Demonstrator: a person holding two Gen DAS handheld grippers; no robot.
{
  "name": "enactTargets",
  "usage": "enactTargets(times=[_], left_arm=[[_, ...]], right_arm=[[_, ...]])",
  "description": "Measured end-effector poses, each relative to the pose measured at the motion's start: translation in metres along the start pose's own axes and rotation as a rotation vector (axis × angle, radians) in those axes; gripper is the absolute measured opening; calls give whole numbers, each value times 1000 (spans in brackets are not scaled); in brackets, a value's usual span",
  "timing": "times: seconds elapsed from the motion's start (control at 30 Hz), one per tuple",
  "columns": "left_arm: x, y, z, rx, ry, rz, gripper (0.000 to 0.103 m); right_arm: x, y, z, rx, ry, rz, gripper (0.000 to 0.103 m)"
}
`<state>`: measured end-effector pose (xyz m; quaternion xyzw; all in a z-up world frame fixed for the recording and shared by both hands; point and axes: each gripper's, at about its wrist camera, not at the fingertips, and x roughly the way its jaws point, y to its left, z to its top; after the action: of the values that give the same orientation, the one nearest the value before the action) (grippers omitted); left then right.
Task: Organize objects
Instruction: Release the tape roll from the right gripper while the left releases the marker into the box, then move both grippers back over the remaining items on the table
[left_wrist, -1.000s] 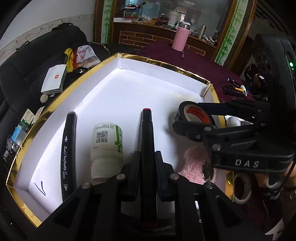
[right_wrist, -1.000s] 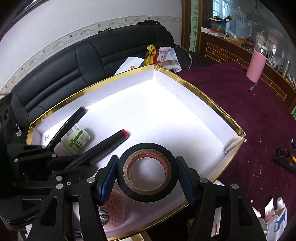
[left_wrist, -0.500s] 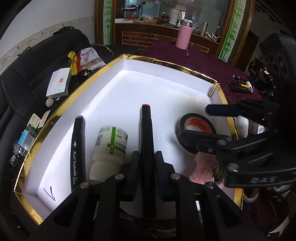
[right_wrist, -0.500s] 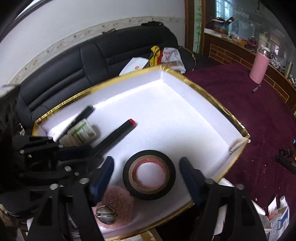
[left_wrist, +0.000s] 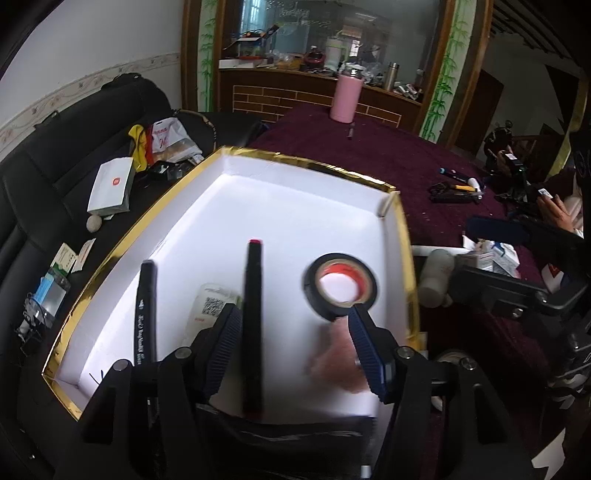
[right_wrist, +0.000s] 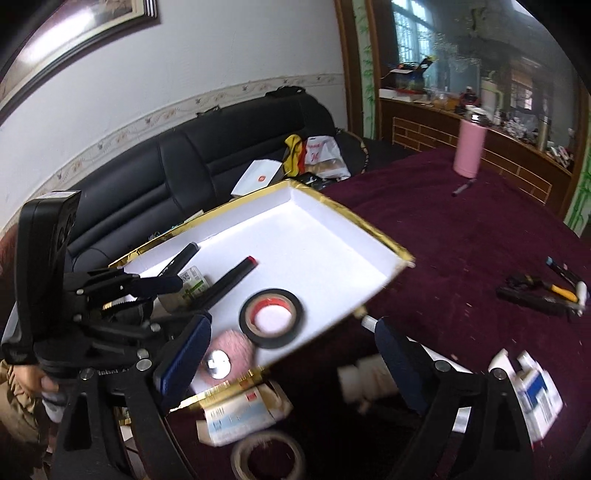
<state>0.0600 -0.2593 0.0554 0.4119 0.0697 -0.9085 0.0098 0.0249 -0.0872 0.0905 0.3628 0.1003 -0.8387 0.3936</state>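
Both tools stand wide open and hold nothing. Left tool (left_wrist: 295, 343) hangs over the near end of the tray (left_wrist: 306, 164), its jaws straddling the red-tipped marker (left_wrist: 253, 317), which lies flat on the white floor and touches neither finger as far as I can see. Right tool (right_wrist: 291, 358) hovers above the near right corner of the tray, jaws spread well apart over the tray rim and the worktop (right_wrist: 461, 258).

Inside the tray, nearest, lies a pink puff (right_wrist: 231, 350) with a small silver disc on it; just beyond it sits the black tape (left_wrist: 341, 291), flat. Left of the marker is a white bottle (left_wrist: 210, 306) on its side, then a black pen (left_wrist: 144, 314) along the left wall. The far half of the tray is bare.

Judging by this, five things are already put away and neatly lined up. Left outside, near the tray's right edge: a pale tape ring (right_wrist: 267, 459), a flat carton (right_wrist: 240, 413), a white bottle or tube (right_wrist: 364, 378) and a blue-and-white box (right_wrist: 535, 395). Farther off on the worktop lie hand tools (right_wrist: 539, 291), a pen (right_wrist: 463, 188) and a pink flask (right_wrist: 470, 149). Whether those belong in the tray I cannot tell.
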Motion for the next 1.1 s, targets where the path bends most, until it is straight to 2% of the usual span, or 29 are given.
enactTargets(times=[0.33, 0.77, 0.97, 1.1], left_arm=[[-10, -46, 11, 63, -11, -60, 63], [-7, -117, 20, 158, 5, -121, 66], [12, -148, 21, 205, 42, -146, 66], [31, -166, 21, 219, 82, -161, 66]], right_arm=[[-48, -52, -35, 102, -33, -51, 96], [-76, -112, -71, 171, -25, -106, 98], [-86, -147, -88, 192, 49, -188, 98], [-77, -161, -99, 182, 112, -229, 97]])
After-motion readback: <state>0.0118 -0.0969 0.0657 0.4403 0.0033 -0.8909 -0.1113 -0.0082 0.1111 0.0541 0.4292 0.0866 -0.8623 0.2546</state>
